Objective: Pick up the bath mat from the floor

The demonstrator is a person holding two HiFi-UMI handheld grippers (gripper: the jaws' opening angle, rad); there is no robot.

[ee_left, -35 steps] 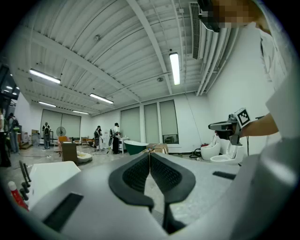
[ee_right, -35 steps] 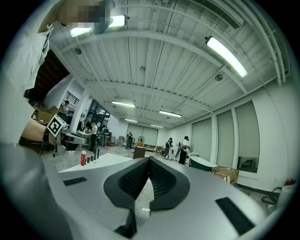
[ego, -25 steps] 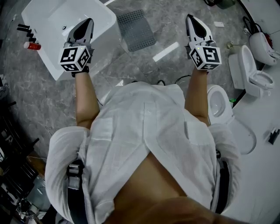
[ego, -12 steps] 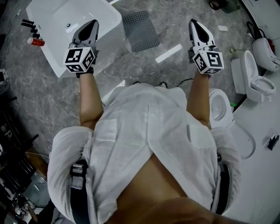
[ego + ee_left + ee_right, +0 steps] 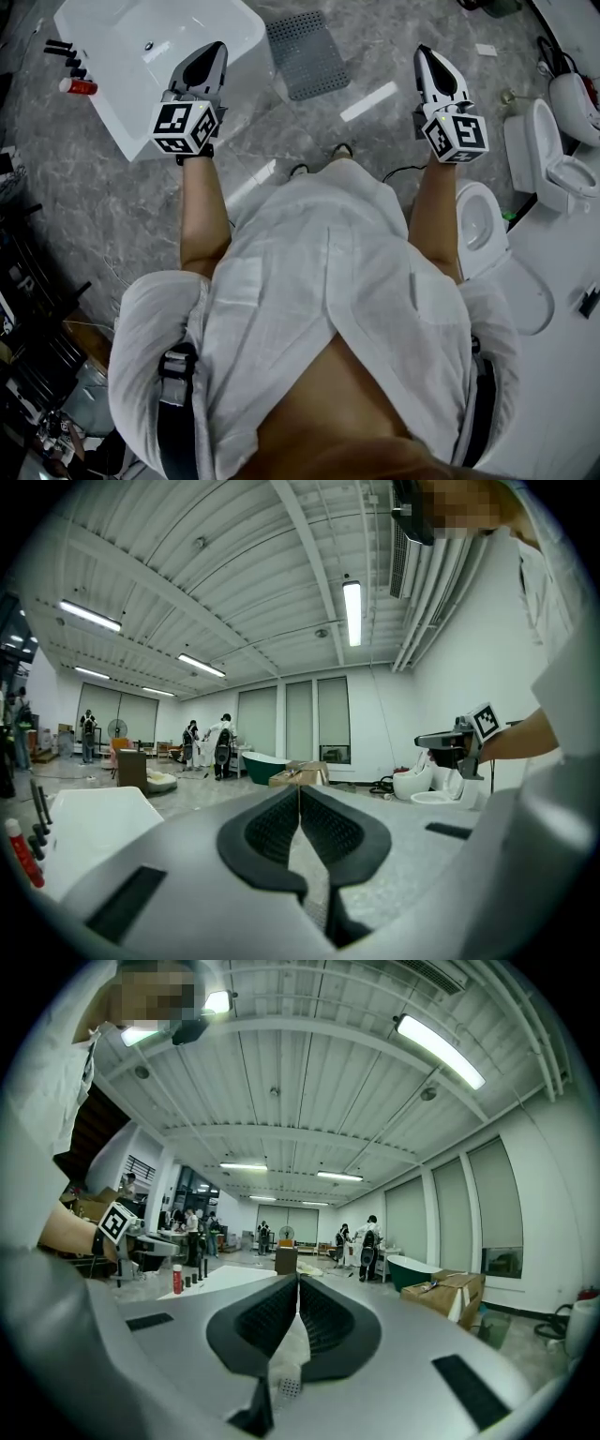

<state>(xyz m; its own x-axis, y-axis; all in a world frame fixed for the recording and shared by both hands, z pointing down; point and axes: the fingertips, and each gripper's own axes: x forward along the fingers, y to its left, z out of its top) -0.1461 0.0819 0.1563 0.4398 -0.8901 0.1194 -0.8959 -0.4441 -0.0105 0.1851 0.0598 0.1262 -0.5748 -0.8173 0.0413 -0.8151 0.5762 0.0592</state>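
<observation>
Overhead: a person in a white shirt [image 5: 319, 281] held one tool in each hand above the grey marble floor [image 5: 94, 206].
Left tool [image 5: 216, 49]: jaws together, nothing between them; seen over the near corner of a white tub [image 5: 122, 56].
Right tool [image 5: 427, 54]: jaws together, nothing gripped; a toilet [image 5: 480, 225] stood behind it, beside the forearm.
Bath mat [image 5: 305, 54]: grey, perforated, flat on the floor; between the two tools and slightly ahead, touching neither.
</observation>
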